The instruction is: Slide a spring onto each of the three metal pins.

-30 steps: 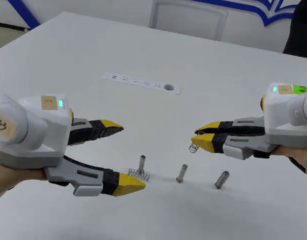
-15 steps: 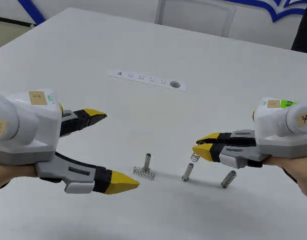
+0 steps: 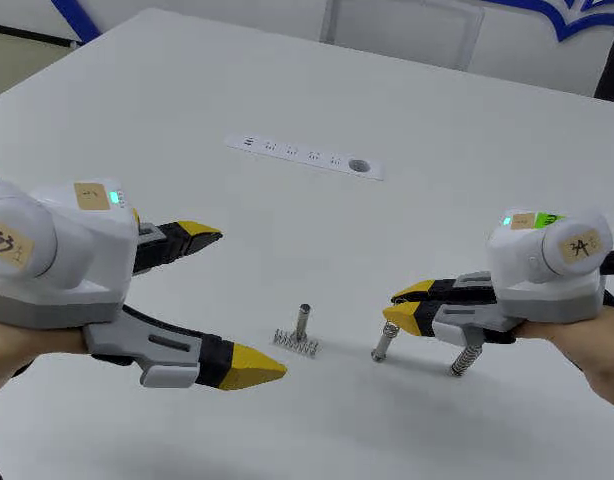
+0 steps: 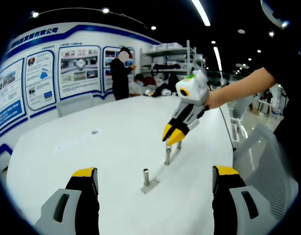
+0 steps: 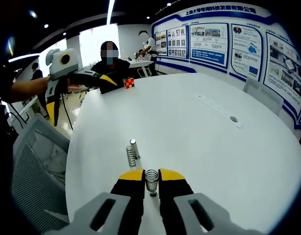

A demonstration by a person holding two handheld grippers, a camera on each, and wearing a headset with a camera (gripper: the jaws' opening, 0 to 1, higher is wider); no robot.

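Head view: right gripper (image 3: 395, 308) pressed together on a spring (image 3: 390, 327) at the top of the tilted middle pin (image 3: 380, 350).
Right gripper view has that spring pinched between the yellow tips, directly above the pin's end. Left gripper (image 3: 230, 300) hangs spread wide and holds nothing, near the upright pin (image 3: 303, 320). A loose spring (image 3: 295, 343) lies by that pin's foot on the white surface (image 3: 287, 230). Just under the right gripper, the third pin (image 3: 456, 370) wears a fitted spring (image 3: 470, 350).
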